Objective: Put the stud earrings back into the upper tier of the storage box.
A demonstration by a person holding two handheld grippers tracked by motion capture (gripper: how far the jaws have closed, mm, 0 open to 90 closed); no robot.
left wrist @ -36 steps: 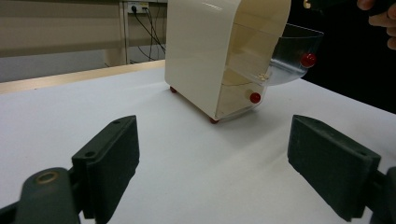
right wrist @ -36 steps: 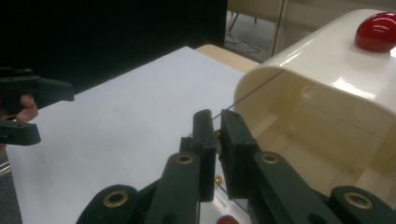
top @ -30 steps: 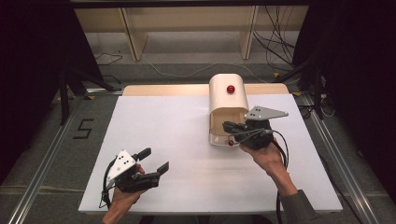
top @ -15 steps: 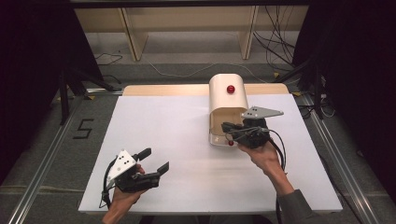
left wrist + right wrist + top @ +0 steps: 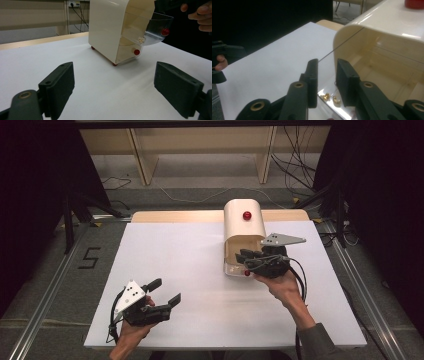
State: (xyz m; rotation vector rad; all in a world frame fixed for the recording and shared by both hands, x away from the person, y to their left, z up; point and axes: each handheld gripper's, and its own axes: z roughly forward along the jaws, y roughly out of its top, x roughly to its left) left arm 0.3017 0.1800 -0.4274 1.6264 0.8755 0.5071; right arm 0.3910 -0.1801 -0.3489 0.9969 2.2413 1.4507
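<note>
A cream box [image 5: 244, 227] with a rounded top and a red knob [image 5: 247, 215] stands on the white bench [image 5: 190, 270], toward the far right, its open front facing the person. The right claw [image 5: 246, 260] sits at that opening, over the clear lid [image 5: 156, 30], which in the left gripper view swings out from the front with a small red ball [image 5: 165, 31] on it. In the right gripper view the jaws stand a narrow gap apart with the lid's thin edge running between them — whether they actually pinch it I cannot tell. The left claw [image 5: 162, 292] rests in the hand at the near left of the bench, jaws spread wide and holding nothing, well apart from the box. The likely trouble from here: the clear edge is thin and slick (it looks like hard plastic), so a loose or off-centre pinch could let it slip and drop back. A pull made off the lid's arc could also drag or tip the light box — nothing steadies it while the left claw stays away.
</note>
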